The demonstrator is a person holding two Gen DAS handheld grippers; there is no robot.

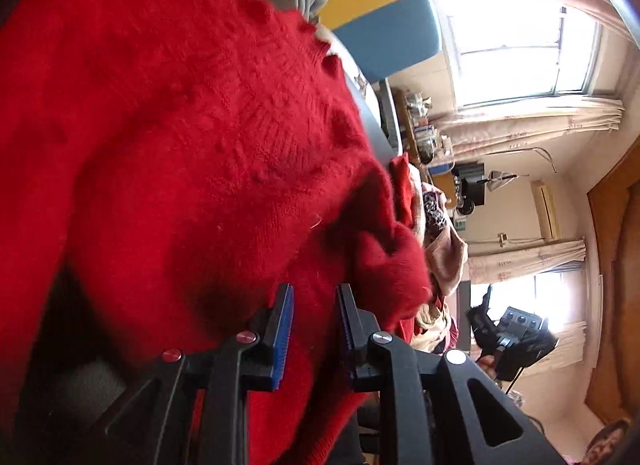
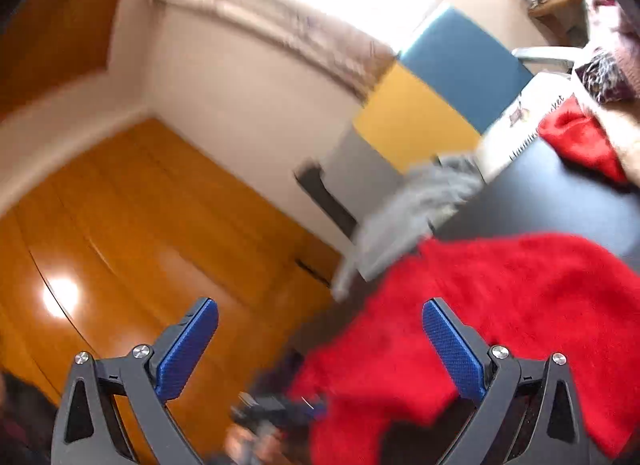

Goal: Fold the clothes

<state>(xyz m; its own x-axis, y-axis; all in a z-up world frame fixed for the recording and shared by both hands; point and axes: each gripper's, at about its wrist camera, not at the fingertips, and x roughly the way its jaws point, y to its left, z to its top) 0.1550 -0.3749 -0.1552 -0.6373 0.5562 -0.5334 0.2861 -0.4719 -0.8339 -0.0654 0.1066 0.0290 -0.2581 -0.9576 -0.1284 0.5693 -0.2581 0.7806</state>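
Left gripper [image 1: 314, 297] fingers narrowly parted over red sweater [image 1: 180, 145]; right gripper [image 2: 320, 313] wide, empty.

Left gripper [image 1: 314, 297] low in the frame's centre, blue-padded jaws a narrow gap apart, nothing pinched between. Right gripper [image 2: 320, 321] at the bottom of its own view, jaws spread wide and empty, also seen small at the left view's lower right.
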